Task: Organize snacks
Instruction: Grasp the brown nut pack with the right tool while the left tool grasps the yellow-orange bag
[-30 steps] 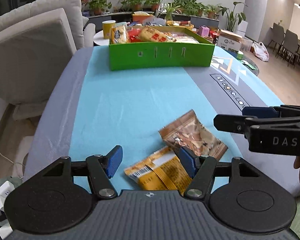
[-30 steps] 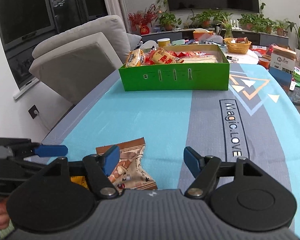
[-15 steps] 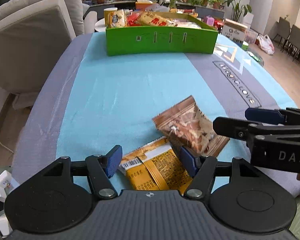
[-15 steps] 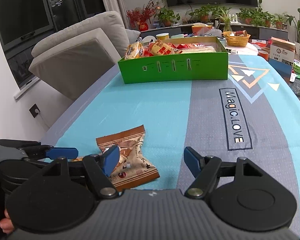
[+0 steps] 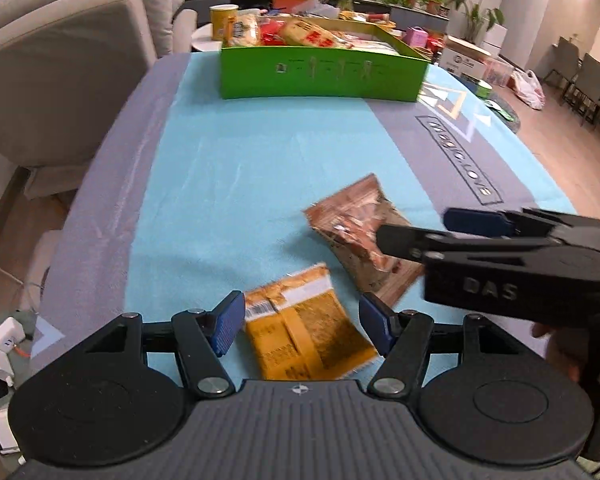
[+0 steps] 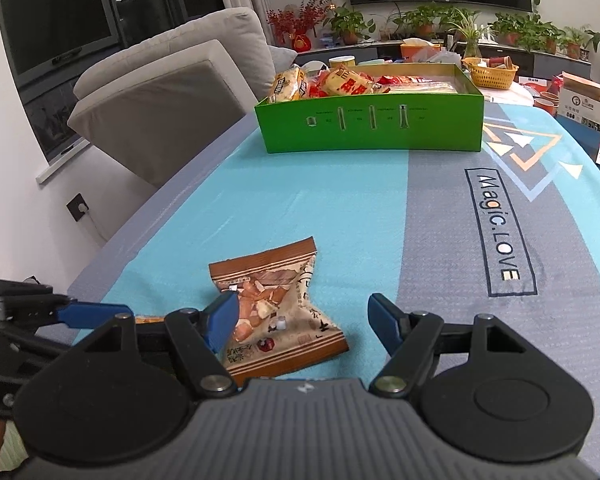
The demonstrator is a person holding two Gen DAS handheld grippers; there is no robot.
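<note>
Left gripper (image 5: 302, 322) hovering, jaws standing apart astride flat crinkled yellow foil packet (image 5: 308, 332), pads not pressing. Right gripper (image 6: 302, 320) gaping wide over glossy brown pillow-shaped snack pouch (image 6: 278, 312), gripping nothing. Both lying on woven teal-grey tablecloth (image 6: 340, 216). Beyond, rectangular green cardboard box (image 6: 372, 128) holding packets.

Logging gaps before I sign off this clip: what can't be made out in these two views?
- Yellow snack packet: near edge hidden under the left gripper body in the left wrist view; in the right wrist view only a sliver shows.
- Brown snack packet: near corner covered by the right gripper; print too small to read.
- Green box: floor and rear contents hidden by its front wall.
- Left wrist view: motion-blurred.
</note>
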